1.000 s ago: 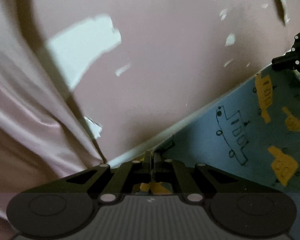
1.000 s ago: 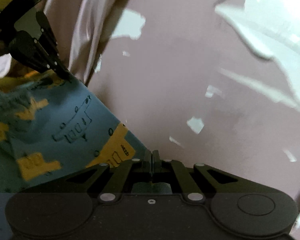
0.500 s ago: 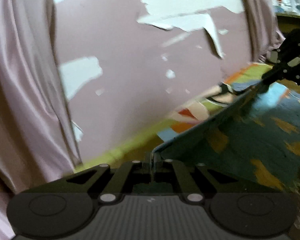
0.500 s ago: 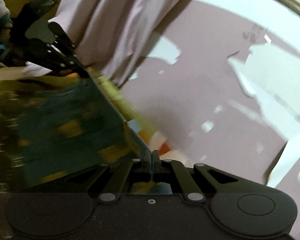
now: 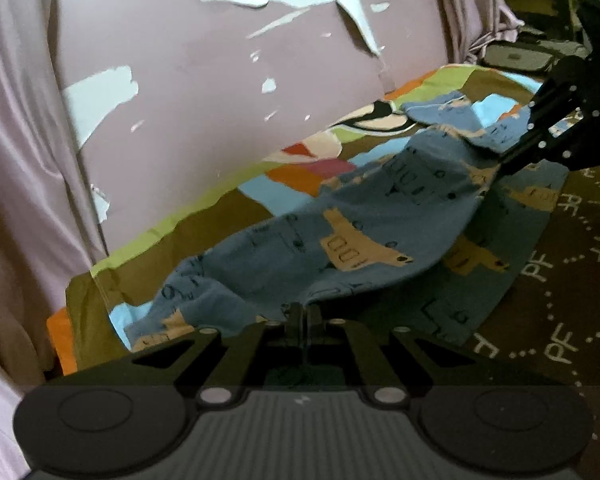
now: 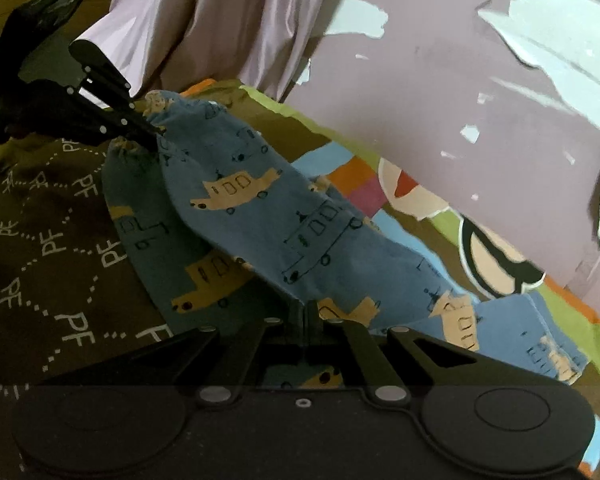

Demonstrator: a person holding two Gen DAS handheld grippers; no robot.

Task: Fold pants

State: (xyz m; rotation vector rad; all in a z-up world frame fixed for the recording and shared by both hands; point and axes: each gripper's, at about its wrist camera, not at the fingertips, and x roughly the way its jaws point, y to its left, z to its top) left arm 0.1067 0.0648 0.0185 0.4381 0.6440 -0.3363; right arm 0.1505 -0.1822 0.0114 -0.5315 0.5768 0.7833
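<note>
The pants (image 5: 380, 216) are blue with tan car prints and lie stretched over a bed. My left gripper (image 5: 302, 312) is shut on one edge of the pants. My right gripper (image 6: 306, 308) is shut on another edge of the pants (image 6: 260, 208). In the left wrist view the right gripper (image 5: 500, 168) pinches the cloth at the far right. In the right wrist view the left gripper (image 6: 156, 132) pinches the bunched end at the upper left. The held layer hangs low between the two grippers over a lower layer of the same pants.
A colourful patchwork bedsheet (image 5: 308, 172) lies under the pants by a pink wall with peeling paint (image 5: 220, 60). A brown blanket with "PF" print (image 6: 40, 240) covers the near side. Pink curtains (image 6: 220, 20) hang at the bed's end. Bags (image 5: 520, 56) sit at the far right.
Both grippers came down from high against the wall to just above the bed, still shut on the pants. The cloth now drapes onto the bed instead of hanging in the air.
</note>
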